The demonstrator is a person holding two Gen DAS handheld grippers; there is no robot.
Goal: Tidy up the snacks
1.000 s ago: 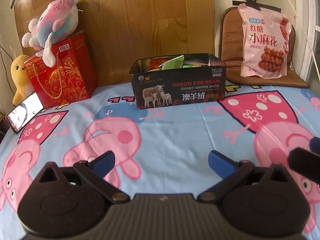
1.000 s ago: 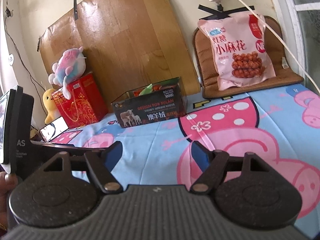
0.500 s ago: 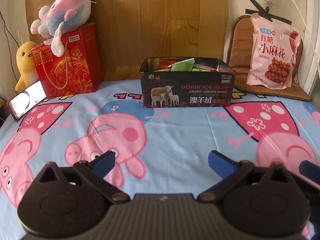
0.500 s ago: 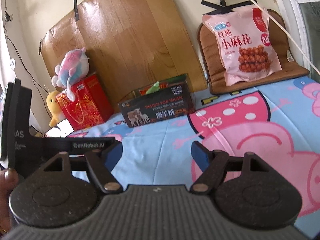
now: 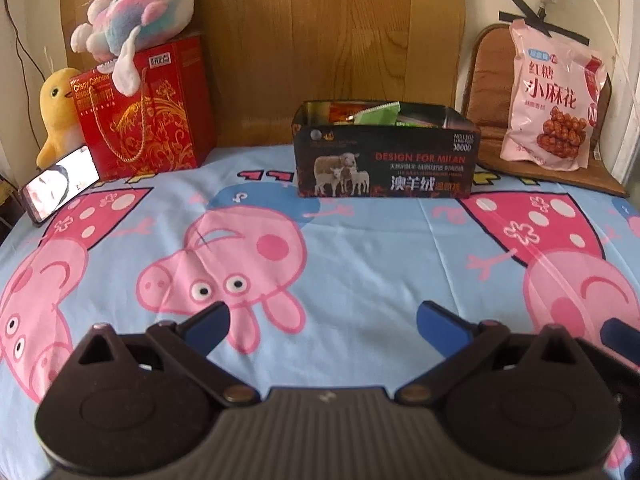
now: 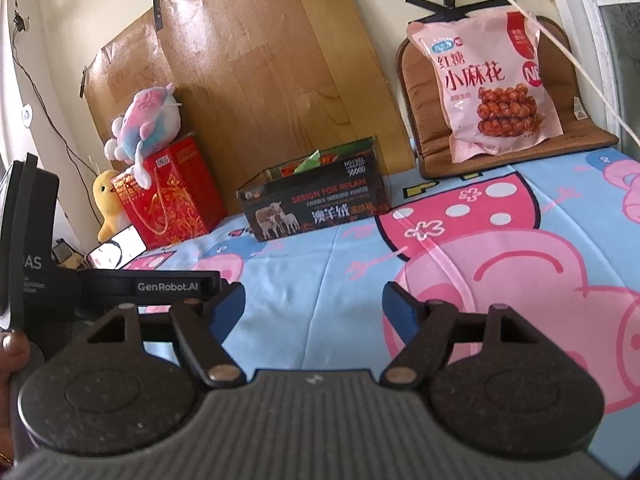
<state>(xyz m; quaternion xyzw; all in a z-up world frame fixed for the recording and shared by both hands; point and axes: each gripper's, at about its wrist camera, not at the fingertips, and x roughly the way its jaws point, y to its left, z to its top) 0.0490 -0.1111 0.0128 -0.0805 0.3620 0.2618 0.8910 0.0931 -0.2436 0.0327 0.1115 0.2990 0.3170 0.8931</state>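
Note:
A dark open box [image 5: 386, 164] printed with sheep stands at the far middle of the bed, with several snack packets sticking out of its top; it also shows in the right wrist view [image 6: 316, 204]. A large pink snack bag [image 5: 550, 98] leans upright on a brown cushion at the back right, and shows in the right wrist view [image 6: 494, 86]. My left gripper [image 5: 322, 322] is open and empty, low over the bedsheet, well short of the box. My right gripper [image 6: 314, 308] is open and empty, beside the left gripper's body [image 6: 100, 288].
A red gift bag [image 5: 148, 114] with a pastel plush toy [image 5: 138, 14] on top stands at the back left. A yellow duck plush [image 5: 56, 114] and a lit phone [image 5: 60, 186] sit at the left edge. A wooden board [image 5: 320, 40] backs the bed. The sheet [image 5: 360, 248] has a cartoon pig print.
Both grippers have drawn back and tilted, so the box and the pink bag sit slightly farther off and more level in view. Both stay open and empty.

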